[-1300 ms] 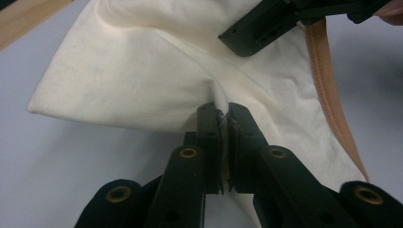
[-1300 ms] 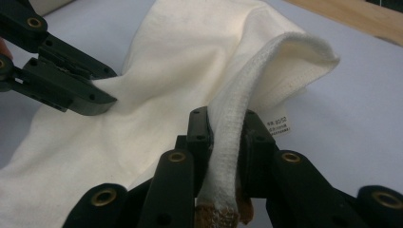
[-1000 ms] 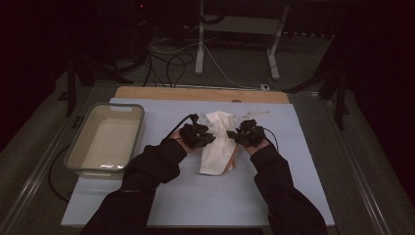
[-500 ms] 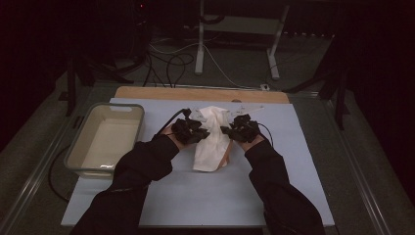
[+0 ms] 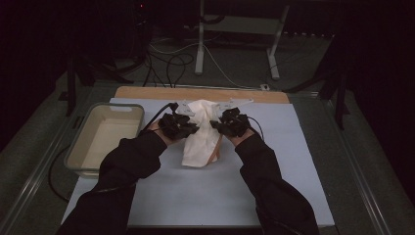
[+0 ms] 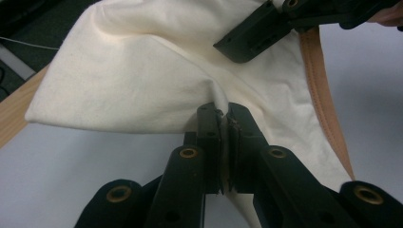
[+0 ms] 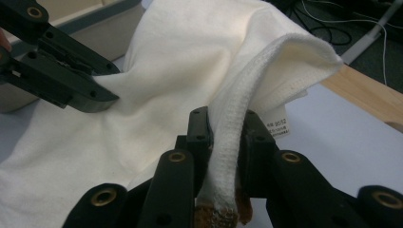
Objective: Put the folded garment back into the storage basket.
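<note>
High view, place: the cream cloth bag (image 5: 199, 134) is over the middle of the pale blue mat (image 5: 303, 161), to the right of the plastic tub (image 5: 78, 161); its top is lifted and its bottom seems to rest on the mat.
High view, my grippers: my left gripper (image 5: 188, 125) holds the bag's top at the left, my right gripper (image 5: 219, 126) at the right, close to each other.
High view, axis: the long axis goes from the top, far from me, down toward me; the mouth end is up, the bottom end is near me.
High view, strap: a tan strap (image 5: 215, 152) hangs along the right edge.

Left gripper view, grip: my left gripper (image 6: 224, 116) is pressed together on a thin fold of the cloth bag (image 6: 133, 80).
Left gripper view, handling: the cloth wrinkles and sags from the pinch, so I judge it soft, light and not fragile; it can slip if only one layer is held.
Left gripper view, strap: the tan strap (image 6: 323, 95) runs beside the cloth.

Right gripper view, grip: my right gripper (image 7: 227, 124) pinches the thick white hem (image 7: 247, 102) of the cloth bag (image 7: 166, 61).
Right gripper view, where to hold: the hem is the firmest place, I think; a small label (image 7: 276, 124) hangs just beside it.
Right gripper view, other gripper: my left gripper (image 7: 102, 102) bites the cloth farther off.
</note>
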{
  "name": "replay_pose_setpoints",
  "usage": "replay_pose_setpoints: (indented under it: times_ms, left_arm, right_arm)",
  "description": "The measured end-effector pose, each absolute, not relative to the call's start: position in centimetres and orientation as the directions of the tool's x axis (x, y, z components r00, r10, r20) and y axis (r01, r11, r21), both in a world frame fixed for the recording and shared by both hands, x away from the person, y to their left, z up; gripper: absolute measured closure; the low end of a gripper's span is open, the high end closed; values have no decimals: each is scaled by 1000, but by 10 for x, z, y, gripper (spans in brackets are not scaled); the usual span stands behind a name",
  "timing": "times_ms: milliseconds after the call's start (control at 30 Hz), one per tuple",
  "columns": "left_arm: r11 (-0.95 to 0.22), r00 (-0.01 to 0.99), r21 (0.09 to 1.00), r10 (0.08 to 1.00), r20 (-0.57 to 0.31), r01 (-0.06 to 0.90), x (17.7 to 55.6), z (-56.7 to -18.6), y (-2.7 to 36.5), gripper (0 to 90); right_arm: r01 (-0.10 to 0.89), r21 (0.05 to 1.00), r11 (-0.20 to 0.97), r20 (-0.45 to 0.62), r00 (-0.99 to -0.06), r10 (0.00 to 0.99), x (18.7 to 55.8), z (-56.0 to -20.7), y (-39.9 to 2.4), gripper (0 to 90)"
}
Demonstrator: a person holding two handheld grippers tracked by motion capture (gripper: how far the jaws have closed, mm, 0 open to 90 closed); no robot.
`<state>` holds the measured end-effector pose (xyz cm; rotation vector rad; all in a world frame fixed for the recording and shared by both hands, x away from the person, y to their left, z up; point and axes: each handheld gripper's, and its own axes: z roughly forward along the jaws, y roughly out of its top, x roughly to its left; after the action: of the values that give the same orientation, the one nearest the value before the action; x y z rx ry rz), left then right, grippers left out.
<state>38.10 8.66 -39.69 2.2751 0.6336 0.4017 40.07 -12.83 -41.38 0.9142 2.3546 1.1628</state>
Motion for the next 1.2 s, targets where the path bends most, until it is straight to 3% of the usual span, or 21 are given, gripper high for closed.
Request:
replay_pose_setpoints:
  times_ms: [1200]
  left_arm:
    - [-596, 765, 707, 632, 121, 381, 373, -369, 166, 869]
  right_arm:
    - [329, 797, 507, -67, -786, 615, 407, -386, -46, 774]
